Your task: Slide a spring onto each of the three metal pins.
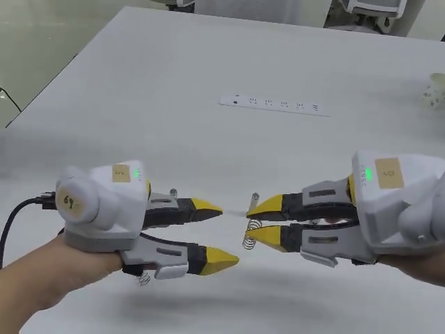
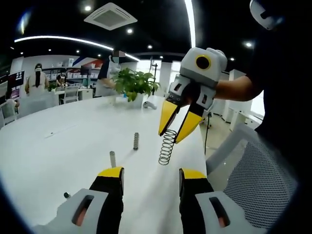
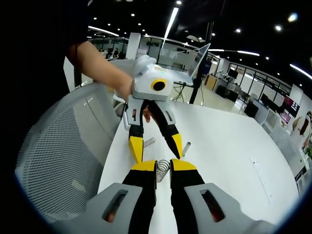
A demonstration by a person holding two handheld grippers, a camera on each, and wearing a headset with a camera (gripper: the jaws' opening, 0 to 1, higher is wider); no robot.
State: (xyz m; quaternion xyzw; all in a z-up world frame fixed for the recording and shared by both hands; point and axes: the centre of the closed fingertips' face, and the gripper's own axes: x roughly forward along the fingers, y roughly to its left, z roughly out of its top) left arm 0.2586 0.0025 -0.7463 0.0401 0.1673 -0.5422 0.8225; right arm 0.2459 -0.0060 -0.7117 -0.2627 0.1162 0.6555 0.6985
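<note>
Spring [image 2: 167, 147] pinched in my right gripper [image 2: 171, 135]; left gripper [image 2: 152, 173] spread wide; white table [image 1: 174, 62], lit open-plan office.

Left gripper [image 1: 224, 234] is pointing right, level, jaws standing wide apart. Right gripper [image 1: 250, 221] is facing it tip to tip, jaws pinching a spring [image 1: 248, 241].
</note>
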